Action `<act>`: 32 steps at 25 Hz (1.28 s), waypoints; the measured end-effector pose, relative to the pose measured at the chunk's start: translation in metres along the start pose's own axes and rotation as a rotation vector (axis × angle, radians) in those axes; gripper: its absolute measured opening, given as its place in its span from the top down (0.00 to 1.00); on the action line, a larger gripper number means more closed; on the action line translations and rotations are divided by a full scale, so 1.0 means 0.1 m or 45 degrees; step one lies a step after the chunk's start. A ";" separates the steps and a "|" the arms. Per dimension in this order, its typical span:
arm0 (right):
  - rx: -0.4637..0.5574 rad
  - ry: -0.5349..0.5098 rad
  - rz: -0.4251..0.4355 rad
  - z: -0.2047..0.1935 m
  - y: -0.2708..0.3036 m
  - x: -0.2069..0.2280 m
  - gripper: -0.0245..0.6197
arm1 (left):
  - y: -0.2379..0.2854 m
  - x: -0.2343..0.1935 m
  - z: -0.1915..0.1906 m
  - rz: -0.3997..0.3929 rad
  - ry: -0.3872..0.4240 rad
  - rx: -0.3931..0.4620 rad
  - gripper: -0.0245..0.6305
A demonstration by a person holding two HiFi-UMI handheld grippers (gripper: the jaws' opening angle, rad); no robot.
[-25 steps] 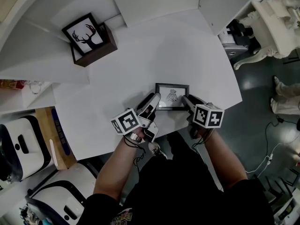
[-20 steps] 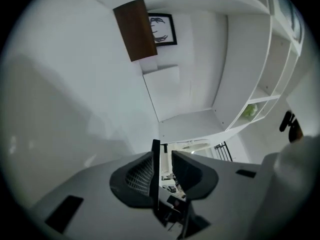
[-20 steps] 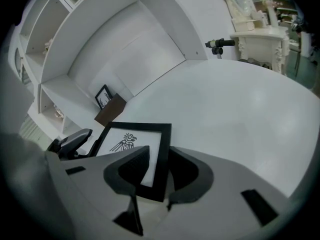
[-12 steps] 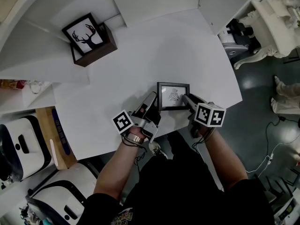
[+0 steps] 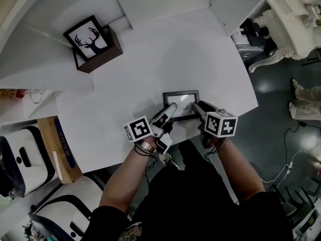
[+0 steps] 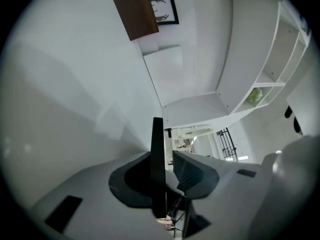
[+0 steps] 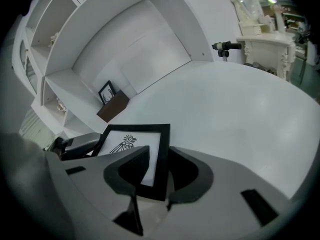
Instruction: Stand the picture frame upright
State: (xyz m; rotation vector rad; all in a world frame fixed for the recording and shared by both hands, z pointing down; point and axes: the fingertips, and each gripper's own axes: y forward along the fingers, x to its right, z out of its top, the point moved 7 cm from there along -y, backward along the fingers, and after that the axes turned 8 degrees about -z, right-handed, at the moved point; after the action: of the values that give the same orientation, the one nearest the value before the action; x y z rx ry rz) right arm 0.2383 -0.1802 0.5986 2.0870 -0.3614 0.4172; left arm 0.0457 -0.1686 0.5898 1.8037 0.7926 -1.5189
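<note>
The small black picture frame (image 5: 184,98) with a bird print stands tilted up off the white table (image 5: 150,59), near its front edge. My left gripper (image 5: 169,110) is on its left side. In the left gripper view the frame (image 6: 157,164) shows edge-on between the pads; those jaws have just closed in on it, then eased a little. My right gripper (image 5: 197,107) is shut on the frame's right rail (image 7: 161,159), with the print (image 7: 127,145) facing that camera.
A deer picture (image 5: 86,36) leans on a brown box (image 5: 100,53) at the table's back left, also seen as the box (image 7: 112,109) from the right gripper. White shelves rise behind. Ornate white furniture (image 5: 296,19) stands right of the table's edge.
The frame has tipped up from lying nearly flat. My left gripper has shifted right onto the frame's left side and its jaws have narrowed around it. The right gripper has stayed put.
</note>
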 end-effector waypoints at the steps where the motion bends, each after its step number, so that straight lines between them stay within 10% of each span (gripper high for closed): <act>1: -0.001 -0.008 0.000 0.00 0.00 -0.01 0.78 | 0.02 -0.01 -0.01 0.015 0.022 -0.025 0.78; 17: -0.015 -0.039 0.071 -0.01 -0.02 0.00 0.77 | -0.02 -0.05 -0.06 0.039 0.106 -0.091 0.93; 32: -0.042 -0.011 0.746 0.14 -0.30 -0.53 0.77 | -0.72 0.36 0.02 -0.267 0.186 0.006 0.93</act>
State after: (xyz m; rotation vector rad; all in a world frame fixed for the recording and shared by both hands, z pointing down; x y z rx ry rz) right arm 0.2056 -0.1719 0.5461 1.9246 -0.9854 0.7370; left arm -0.0067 -0.1246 0.5471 1.9004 1.0794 -1.5309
